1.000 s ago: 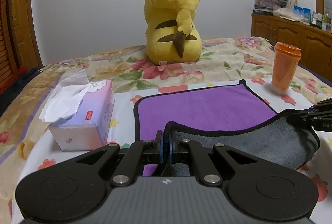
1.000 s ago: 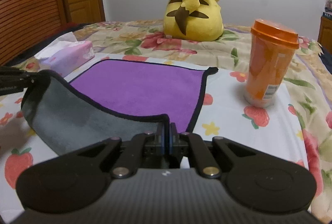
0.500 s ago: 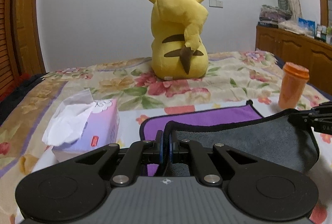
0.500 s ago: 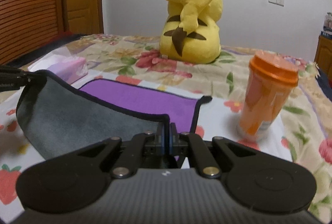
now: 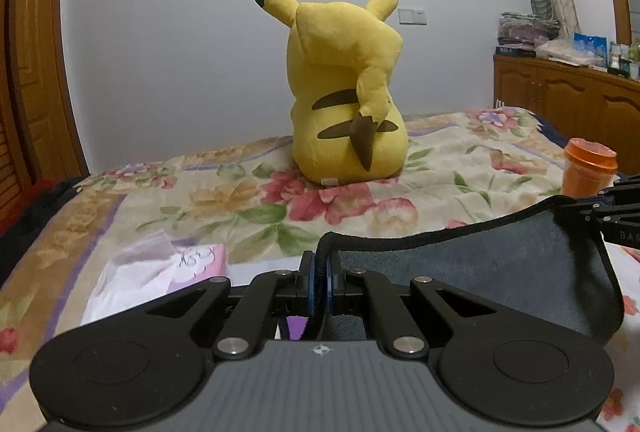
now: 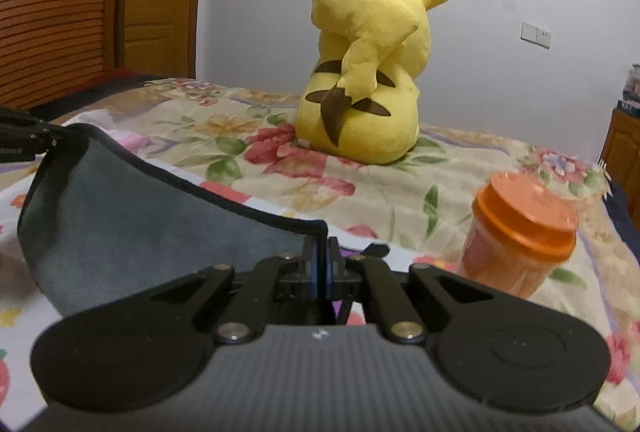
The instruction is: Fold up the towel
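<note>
Pinching 1 towel (image 5: 500, 268), 2 claws, left claw (image 5: 320, 274) and right claw (image 6: 320, 260), seemingly clamp separate corners.

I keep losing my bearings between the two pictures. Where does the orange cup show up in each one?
Left wrist view: orange cup at the far right edge, just above the other claw.
Right wrist view: orange cup at lower right, large and close.
Shared landmark: the yellow plush toy sits on the bed behind it in both.
</note>
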Tool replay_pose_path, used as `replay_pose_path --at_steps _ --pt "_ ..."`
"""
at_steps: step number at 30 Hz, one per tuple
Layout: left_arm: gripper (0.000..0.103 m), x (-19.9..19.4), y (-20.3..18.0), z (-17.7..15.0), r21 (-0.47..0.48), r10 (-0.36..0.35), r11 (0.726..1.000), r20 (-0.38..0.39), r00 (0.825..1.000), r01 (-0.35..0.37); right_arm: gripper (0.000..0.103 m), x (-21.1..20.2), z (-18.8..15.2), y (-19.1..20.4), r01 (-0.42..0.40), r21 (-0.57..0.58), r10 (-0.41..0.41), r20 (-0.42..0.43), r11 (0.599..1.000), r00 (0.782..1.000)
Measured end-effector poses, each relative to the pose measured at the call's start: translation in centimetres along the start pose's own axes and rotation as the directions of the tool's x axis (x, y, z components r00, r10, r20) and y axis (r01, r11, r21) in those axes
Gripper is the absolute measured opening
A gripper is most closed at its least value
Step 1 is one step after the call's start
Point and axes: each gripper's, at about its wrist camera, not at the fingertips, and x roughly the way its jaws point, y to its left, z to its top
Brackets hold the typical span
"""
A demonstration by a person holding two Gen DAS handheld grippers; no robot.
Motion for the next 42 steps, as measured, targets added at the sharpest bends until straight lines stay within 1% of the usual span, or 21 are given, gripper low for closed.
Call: replay_pose_path --at_steps 6,11,15,20,27,29,31,32,33,34,38,41,42 --pt "0.009 2.0 0.7 0.9 -0.017 0.018 1.000 0.009 1.000 -0.018 0.005 1.9 0.8 -0.3 0.020 -0.031 -0.020 0.008 0.999 1.000" --pt "0.009 3.9 0.9 0.9 -0.016 0.035 0.999 0.006 0.999 -0.035 0.005 3.7 0.8 -0.6 0.036 -0.027 -0.036 0.006 0.999 0.999" --pt "0.009 5.4 1.0 0.5 -0.024 0.044 0.999 -0.004 0.999 -0.044 0.005 5.2 0.6 -0.8 0.042 -0.013 -0.042 0.001 0.999 0.999" --pt "0.009 7.3 1.2 -0.4 -0.036 0.045 0.998 -0.034 0.998 -0.046 0.005 6.8 -0.2 -1.2 0.054 0.021 -0.053 -0.023 0.998 0.998" --pt "0.009 8.9 1.0 -1.6 -0.023 0.055 0.998 -0.064 0.996 -0.057 0.005 8.7 -1.4 -1.0 0.053 0.044 -0.050 -0.067 0.998 0.996" --pt "0.012 9.1 1.0 -1.9 -0.020 0.059 0.998 -0.074 0.995 -0.061 0.005 9.0 -1.5 -0.9 0.054 0.040 -0.050 -0.077 0.998 0.996" --pt "0.013 9.3 1.0 -2.1 -0.022 0.063 0.998 -0.084 0.994 -0.065 0.005 9.0 -1.7 -1.0 0.056 0.045 -0.052 -0.087 0.997 0.995" --pt "0.013 9.3 1.1 -2.2 -0.025 0.066 0.997 -0.086 0.994 -0.068 0.006 9.1 -1.7 -1.1 0.058 0.049 -0.054 -0.088 0.997 0.995" --pt "0.013 9.3 1.1 -2.3 -0.024 0.065 0.997 -0.087 0.994 -0.067 0.012 9.0 -1.8 -1.1 0.062 0.049 -0.058 -0.093 0.997 0.994" --pt "0.013 9.3 1.1 -2.3 -0.019 0.062 0.998 -0.089 0.994 -0.064 0.014 8.9 -1.8 -1.2 0.067 0.047 -0.062 -0.095 0.997 0.994" --pt "0.022 8.9 1.1 -2.6 -0.017 0.055 0.998 -0.093 0.994 -0.056 0.014 8.4 -2.3 -1.1 0.071 0.031 -0.067 -0.098 0.997 0.993" --pt "0.026 8.5 1.0 -2.9 -0.019 0.048 0.999 -0.099 0.994 -0.050 0.015 7.8 -2.3 -1.1 0.072 0.034 -0.068 -0.091 0.997 0.994" --pt "0.026 8.4 0.9 -3.0 -0.014 0.046 0.999 -0.102 0.994 -0.048 0.018 7.5 -2.3 -1.0 0.066 0.036 -0.063 -0.090 0.997 0.994"
